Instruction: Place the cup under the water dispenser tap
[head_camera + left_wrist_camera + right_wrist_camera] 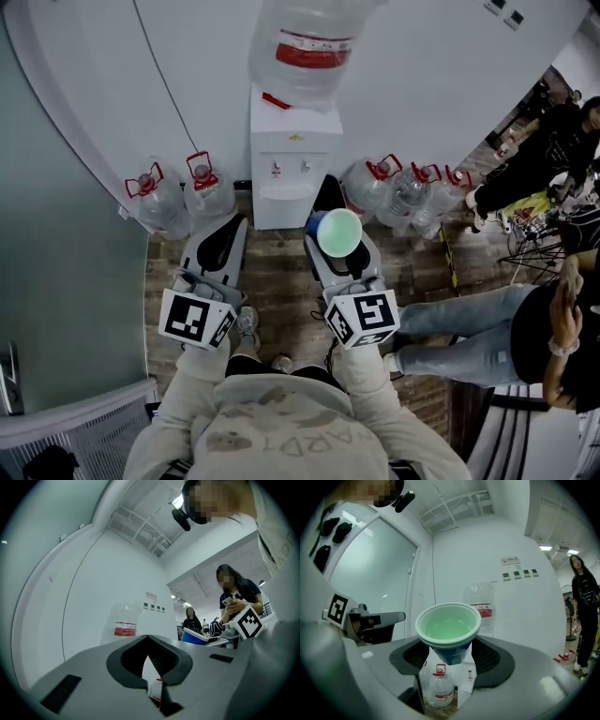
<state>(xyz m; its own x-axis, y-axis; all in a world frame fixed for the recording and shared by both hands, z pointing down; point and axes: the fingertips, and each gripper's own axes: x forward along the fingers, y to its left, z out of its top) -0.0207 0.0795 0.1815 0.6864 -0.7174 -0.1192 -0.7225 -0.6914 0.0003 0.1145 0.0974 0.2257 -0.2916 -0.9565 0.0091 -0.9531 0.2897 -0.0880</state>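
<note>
Cup [448, 625] sat clamped by the right gripper [449, 654], water dispenser tap [276, 170] ahead of it, slightly left. Left gripper [148, 644] had jaws together, empty. Approach step, it seemed; next called for carrying it forward under that tap.

In the head view the big bottle [305, 42] atop the water dispenser [284, 202] runs off the top edge, and the taps [276, 170] are too small to tell apart. Of the cup [338, 232] only rim and inside show; my right hand-held gripper [339, 230] hides its sides. In its own view, my left hand-held gripper [147, 641] blocks all but a sliver of the dispenser. The wall sign [510, 560] is unreadable.
</note>
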